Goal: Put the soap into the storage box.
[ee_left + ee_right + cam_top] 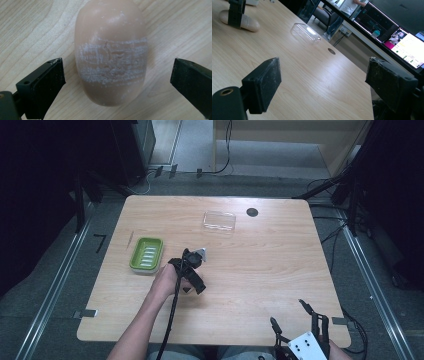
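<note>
Left gripper: jaws spread, flanking beige oval soap bar, no contact; bar flat on light wooden table, near green rectangular soap dish. Right gripper: jaws spread, empty, at near table edge.

High view: fixed above the person's edge of the desk, looking forward and down; far enough to take in the whole top and the floor around it.
Left gripper view: rides the left gripper, aimed steeply down, very near the bar of soap between its jaws.
Right gripper view: rides the right gripper, low at the desk's near right edge, looking across it.
Shared: the clear lid and dark hole show from above and from the right; the soap from left and right.
</note>
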Motion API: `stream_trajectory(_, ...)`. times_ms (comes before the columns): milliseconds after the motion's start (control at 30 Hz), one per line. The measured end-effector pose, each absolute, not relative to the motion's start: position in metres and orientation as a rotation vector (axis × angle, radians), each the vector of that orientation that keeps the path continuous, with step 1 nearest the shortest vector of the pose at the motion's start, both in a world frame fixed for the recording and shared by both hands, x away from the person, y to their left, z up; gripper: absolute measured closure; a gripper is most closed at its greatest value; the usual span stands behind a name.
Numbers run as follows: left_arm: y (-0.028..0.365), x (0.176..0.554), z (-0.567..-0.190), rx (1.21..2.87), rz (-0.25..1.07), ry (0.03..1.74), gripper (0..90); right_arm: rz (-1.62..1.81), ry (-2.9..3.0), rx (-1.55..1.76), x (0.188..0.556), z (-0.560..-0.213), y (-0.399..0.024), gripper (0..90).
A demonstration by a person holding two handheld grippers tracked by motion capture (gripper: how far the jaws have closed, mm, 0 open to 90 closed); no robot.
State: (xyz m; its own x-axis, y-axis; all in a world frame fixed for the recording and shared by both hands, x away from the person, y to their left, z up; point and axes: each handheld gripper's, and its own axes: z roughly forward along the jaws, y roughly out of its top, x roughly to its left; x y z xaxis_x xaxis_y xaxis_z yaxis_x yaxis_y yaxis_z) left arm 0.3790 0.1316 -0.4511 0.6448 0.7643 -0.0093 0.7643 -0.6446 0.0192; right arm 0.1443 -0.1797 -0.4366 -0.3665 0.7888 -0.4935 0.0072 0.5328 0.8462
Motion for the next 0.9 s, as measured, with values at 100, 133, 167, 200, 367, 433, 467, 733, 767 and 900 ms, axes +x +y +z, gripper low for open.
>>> stream_trajectory(100, 0.131, 0.381, -0.454, 2.829, -0.001, 1.333, 0.0, 0.967, 1.759, 0.667, 0.144, -0.437, -0.18, 13.2)
stream_trajectory(133, 0.131, 0.381, -0.454, 2.826, 0.006, 1.337, 0.0, 0.967, 1.759, 0.667, 0.144, -0.437, -0.18, 13.2)
stream_trajectory(167, 0.131, 0.381, -0.455, 2.827, 0.006, 1.34, 0.1, 0.967, 1.757, 0.668, 0.144, -0.437, -0.18, 13.2)
stream_trajectory(200, 0.13, 0.382, -0.456, 2.823, 0.009, 1.347, 0.2, 0.967, 1.758, 0.666, 0.144, -0.437, -0.18, 13.2)
stream_trajectory(367, 0.128, 0.382, -0.459, 2.825, 0.018, 1.347, 0.3, 0.966, 1.758, 0.666, 0.144, -0.437, -0.18, 13.2)
stream_trajectory(433, 0.128, 0.382, -0.461, 2.825, 0.012, 1.352, 0.4, 0.967, 1.759, 0.666, 0.144, -0.437, -0.18, 13.2)
stream_trajectory(467, 0.128, 0.382, -0.461, 2.825, 0.01, 1.349, 0.4, 0.966, 1.759, 0.667, 0.144, -0.437, -0.18, 13.2)
stream_trajectory(733, 0.127, 0.382, -0.464, 2.84, 0.011, 1.339, 3.2, 0.966, 1.758, 0.667, 0.144, -0.437, -0.18, 13.2)
stream_trajectory(767, 0.127, 0.382, -0.463, 2.841, 0.016, 1.338, 5.3, 0.966, 1.758, 0.667, 0.144, -0.437, -0.18, 13.2)
stream_trajectory(900, 0.128, 0.382, -0.461, 2.835, 0.058, 1.347, 10.0, 0.967, 1.757, 0.666, 0.144, -0.437, -0.18, 13.2)
